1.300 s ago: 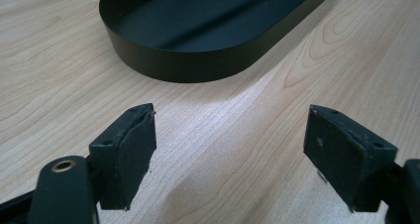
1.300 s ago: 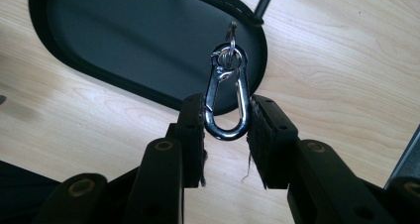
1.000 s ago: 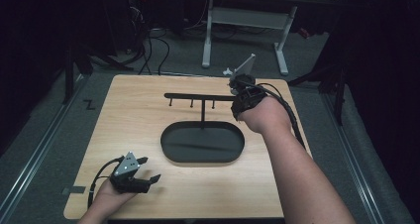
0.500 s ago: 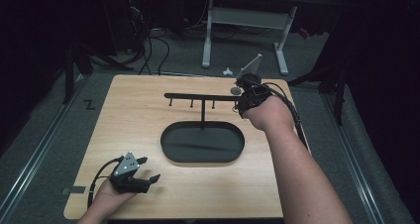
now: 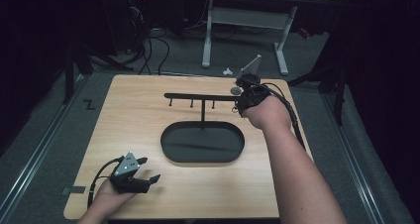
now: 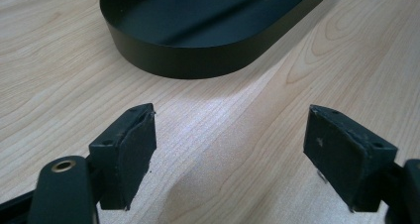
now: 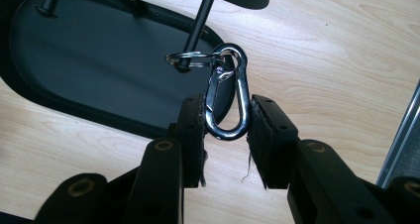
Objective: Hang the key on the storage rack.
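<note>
Chrome glints between my right gripper's [image 7: 227, 135] black pads — a silver metal carabiner clip [image 7: 227, 102], held by its lower half with the jaws closed narrow on it. Its upper end carries a thin steel key ring [image 7: 190, 59], and that ring sits around one of the short black pegs [image 7: 196, 28] that hang from the black metal rack bar [image 5: 198, 96]. From the high view my right gripper [image 5: 246, 92] is up at the right-hand end of the bar, above the far edge of the black oval metal tray [image 5: 203, 142] that forms the rack's base on the pale wooden table [image 5: 138, 125].

My left gripper [image 5: 143, 172] rests low at the near left of the table, jaws spread wide with nothing between them; in the left gripper view its pads [image 6: 131, 144] frame bare wood with the tray's wall [image 6: 198, 60] just ahead.

I judge the hanging is nearly done: the ring looks threaded on the peg, though I cannot tell whether it bears the clip's weight or my grip does. What is left — letting the clip settle, easing the jaws apart, and drawing back without catching the ring. The other pegs [image 5: 191, 104] on the bar look bare.
</note>
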A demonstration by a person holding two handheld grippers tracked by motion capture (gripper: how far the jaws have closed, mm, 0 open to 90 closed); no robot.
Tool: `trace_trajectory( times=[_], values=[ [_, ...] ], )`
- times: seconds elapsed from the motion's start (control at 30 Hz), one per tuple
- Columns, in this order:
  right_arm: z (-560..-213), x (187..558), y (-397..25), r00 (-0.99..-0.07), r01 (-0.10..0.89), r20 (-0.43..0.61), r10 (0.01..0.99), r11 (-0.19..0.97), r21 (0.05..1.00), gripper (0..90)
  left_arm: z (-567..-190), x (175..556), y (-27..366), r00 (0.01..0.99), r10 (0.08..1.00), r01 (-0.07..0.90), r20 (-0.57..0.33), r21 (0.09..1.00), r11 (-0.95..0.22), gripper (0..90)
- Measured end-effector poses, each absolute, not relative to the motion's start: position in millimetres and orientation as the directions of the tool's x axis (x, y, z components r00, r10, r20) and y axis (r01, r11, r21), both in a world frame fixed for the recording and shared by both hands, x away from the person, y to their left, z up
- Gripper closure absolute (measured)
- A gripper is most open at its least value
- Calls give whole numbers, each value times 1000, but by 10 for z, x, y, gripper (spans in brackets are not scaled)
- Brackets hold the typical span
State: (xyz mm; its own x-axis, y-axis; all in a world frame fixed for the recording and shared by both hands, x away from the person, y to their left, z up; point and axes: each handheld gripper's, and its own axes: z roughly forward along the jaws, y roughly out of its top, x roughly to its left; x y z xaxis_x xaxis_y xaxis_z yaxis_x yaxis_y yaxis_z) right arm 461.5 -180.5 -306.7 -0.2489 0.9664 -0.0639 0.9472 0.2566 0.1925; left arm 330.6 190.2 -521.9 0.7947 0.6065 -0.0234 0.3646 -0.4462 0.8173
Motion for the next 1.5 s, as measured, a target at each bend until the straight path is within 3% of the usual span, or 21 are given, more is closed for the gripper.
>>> trace_trajectory(
  times=[0.67, 1.5],
  values=[
    [-3047, 4630, -1774, -233, 950, -61, 971, 241, 198, 664, -5218, 3308, 1907, 794, 607, 365, -24, 818, -444, 210],
    [-3074, 4586, -1795, -219, 953, -71, 973, 229, 199, 566, -5211, 3297, 1916, 789, 614, 364, -22, 822, -439, 207]
  ],
)
